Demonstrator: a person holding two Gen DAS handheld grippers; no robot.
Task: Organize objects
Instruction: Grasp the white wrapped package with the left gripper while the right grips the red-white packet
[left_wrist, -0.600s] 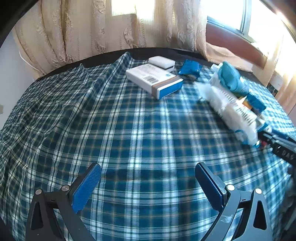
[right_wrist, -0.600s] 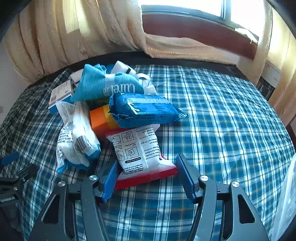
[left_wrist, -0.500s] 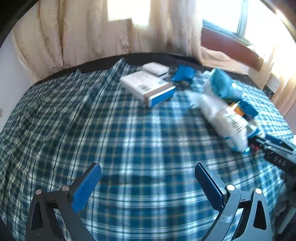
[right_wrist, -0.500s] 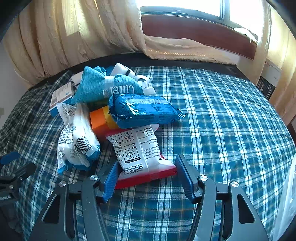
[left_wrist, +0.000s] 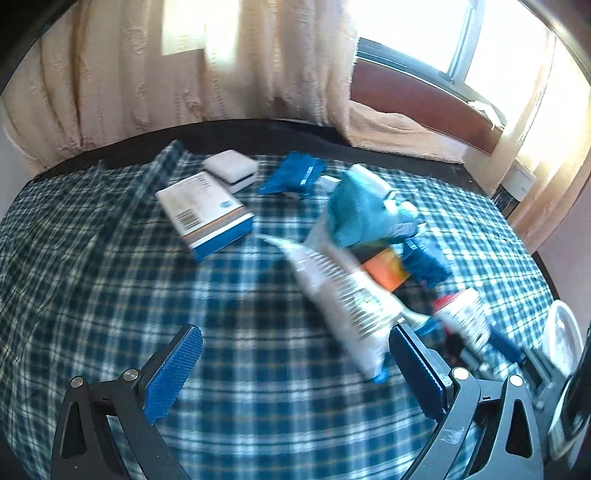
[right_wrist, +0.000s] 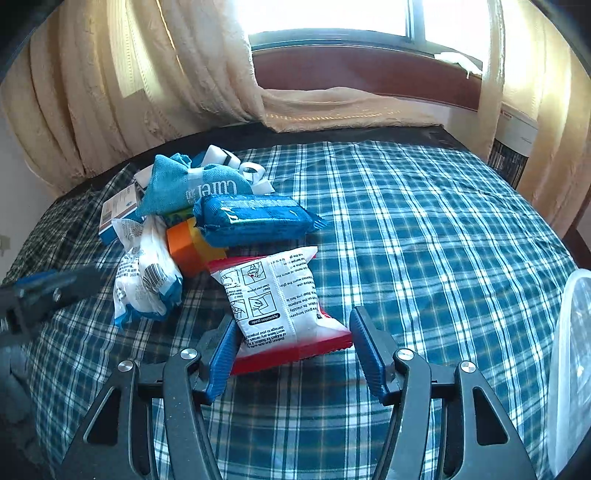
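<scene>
The right gripper (right_wrist: 291, 349), jaws pressing the near end of the white-and-red plastic wipes packet (right_wrist: 280, 306), has its length running straight ahead; the left gripper (left_wrist: 295, 373) hangs open, empty.

A flat red and white plastic packet (right_wrist: 282, 306) lies nearest on the blue checked cloth (right_wrist: 424, 236). Behind it a puffy blue packet (right_wrist: 255, 219) rests on an orange box (right_wrist: 184, 249). Left of the red packet sits a crinkly white bag (right_wrist: 146, 280).

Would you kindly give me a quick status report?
Left claw open, empty. Right claw around red-and-white packet, grip unclear. Pile just behind.
</scene>
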